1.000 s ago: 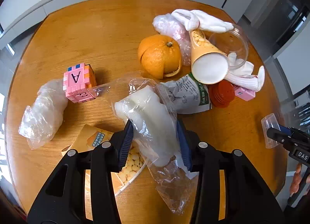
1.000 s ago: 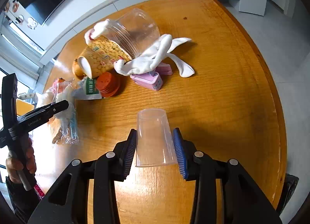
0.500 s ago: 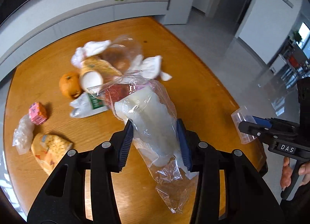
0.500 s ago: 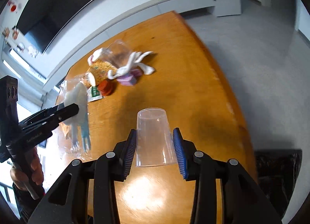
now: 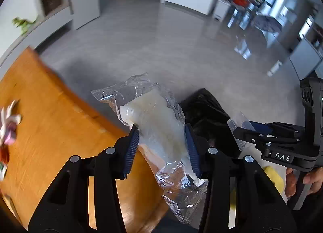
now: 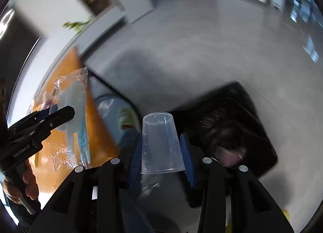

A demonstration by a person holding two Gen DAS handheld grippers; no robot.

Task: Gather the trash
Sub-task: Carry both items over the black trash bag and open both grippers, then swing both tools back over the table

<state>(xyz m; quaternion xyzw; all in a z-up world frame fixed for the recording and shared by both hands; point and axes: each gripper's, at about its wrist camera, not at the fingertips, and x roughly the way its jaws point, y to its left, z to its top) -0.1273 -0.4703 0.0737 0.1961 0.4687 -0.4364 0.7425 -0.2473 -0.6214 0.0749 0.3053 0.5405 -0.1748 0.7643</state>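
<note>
**Bag and cup held over the bin**

A crinkled clear bag [image 5: 159, 132] with a milky white lump inside is pinched by the left gripper [image 5: 162, 148] at the wooden table's [image 5: 50, 132] edge. A smooth, tapered clear cup [image 6: 160, 144], mouth nearest, is clamped by the right gripper [image 6: 161, 154]. Beyond, a glossy black-lined bin [image 6: 232, 124] is seen on grey floor.

- The left gripper [image 5: 161, 144] clamps a crumpled clear plastic bag [image 5: 159, 132] with whitish contents; its loose tail hangs toward 6 o'clock.
- The wooden table [image 5: 50, 132] fills the 8 o'clock side, its edge running under the bag.
- A black bin bag [image 5: 206, 112] sits on the grey floor [image 5: 161, 41], just at 2 o'clock of the held bag.
- At 3 o'clock the right gripper [image 5: 238, 130], held by a hand [image 5: 302, 180], carries a clear cup [image 5: 240, 126].
- Blurred small items [image 5: 9, 124] lie at 9 o'clock on the table.
</note>
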